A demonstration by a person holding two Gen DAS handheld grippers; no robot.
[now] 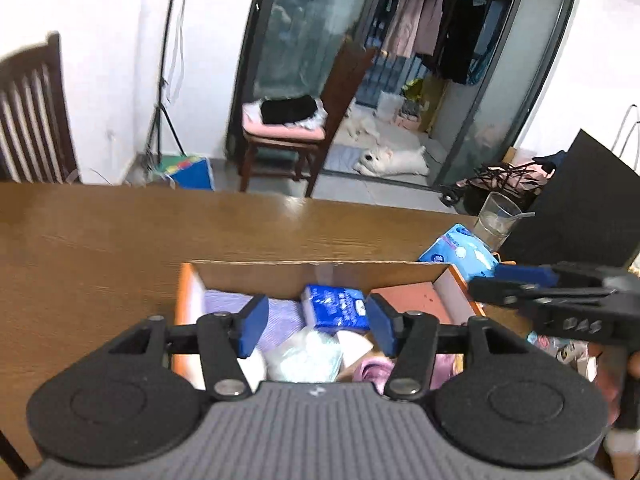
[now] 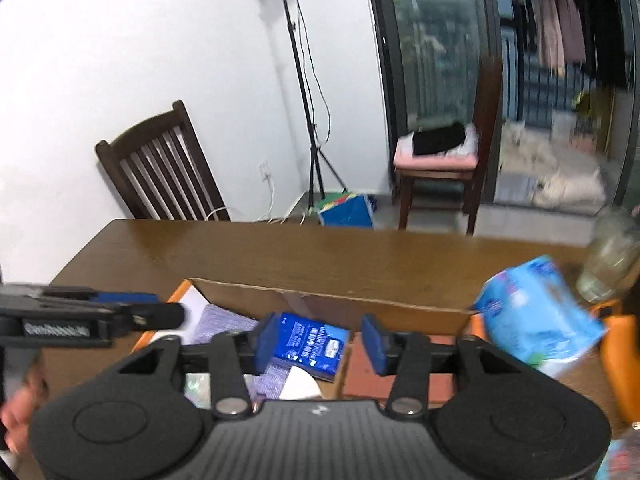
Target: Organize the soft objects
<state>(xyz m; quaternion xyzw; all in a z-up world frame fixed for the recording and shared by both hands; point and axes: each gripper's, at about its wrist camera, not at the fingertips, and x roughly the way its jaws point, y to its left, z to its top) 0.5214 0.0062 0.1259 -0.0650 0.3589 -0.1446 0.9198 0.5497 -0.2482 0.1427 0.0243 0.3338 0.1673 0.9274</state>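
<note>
We are holding our left gripper [image 1: 316,322] and right gripper [image 2: 316,344] over the cardboard box [image 1: 320,270], both spread apart and pinching nothing. Inside the box a dark blue tissue pack [image 1: 335,307] is lying on a purple cloth [image 1: 276,320] and a white soft pack [image 1: 306,356]. We think one drop is done. Farther off on the table [image 1: 120,240], a light blue pack [image 2: 536,320] is waiting by a glass [image 1: 496,216]. Next we are thinking our right gripper should reach over and pinch it.

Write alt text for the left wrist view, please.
The open left gripper hovers over a cardboard box on a wooden table, with a dark blue tissue pack and soft items inside. The right gripper reaches in from the right.
</note>
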